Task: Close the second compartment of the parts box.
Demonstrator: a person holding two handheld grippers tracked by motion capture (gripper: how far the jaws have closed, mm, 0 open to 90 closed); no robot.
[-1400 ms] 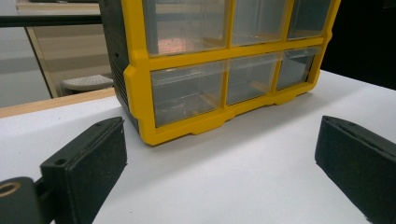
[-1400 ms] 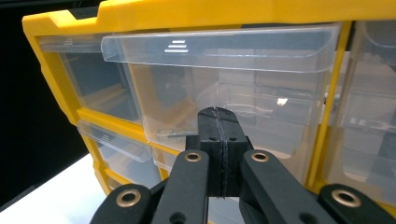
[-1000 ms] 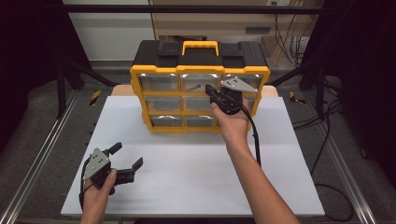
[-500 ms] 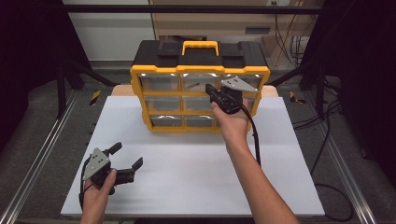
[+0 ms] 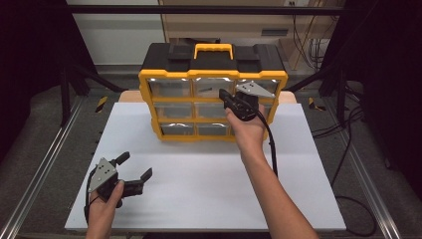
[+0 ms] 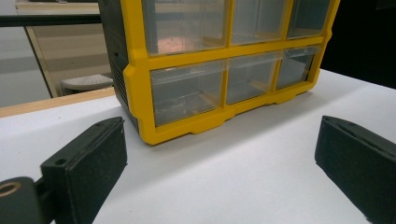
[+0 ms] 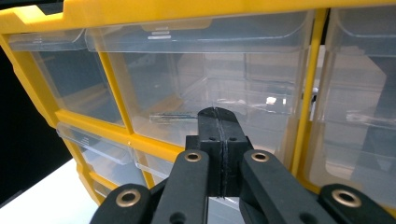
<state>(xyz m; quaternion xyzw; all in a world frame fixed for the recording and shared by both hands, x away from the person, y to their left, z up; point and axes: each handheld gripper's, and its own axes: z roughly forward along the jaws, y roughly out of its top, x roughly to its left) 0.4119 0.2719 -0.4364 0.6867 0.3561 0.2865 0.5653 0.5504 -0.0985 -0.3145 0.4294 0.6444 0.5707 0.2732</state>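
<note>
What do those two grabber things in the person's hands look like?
Both are black. The left gripper has two thick, blocky jaws and a grey three-cornered plate on top. The right gripper wears the same grey plate, and a black cable trails from it along the forearm. Seen in its own view, its linkage arms carry round brass-coloured rivets. The forearms are bare, with no sleeves showing.

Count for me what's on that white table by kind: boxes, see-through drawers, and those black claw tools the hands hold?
Yellow organiser box: 1
Clear drawers in its front: 9
Hand-held grippers, left and right: 2
Total: 12
</note>
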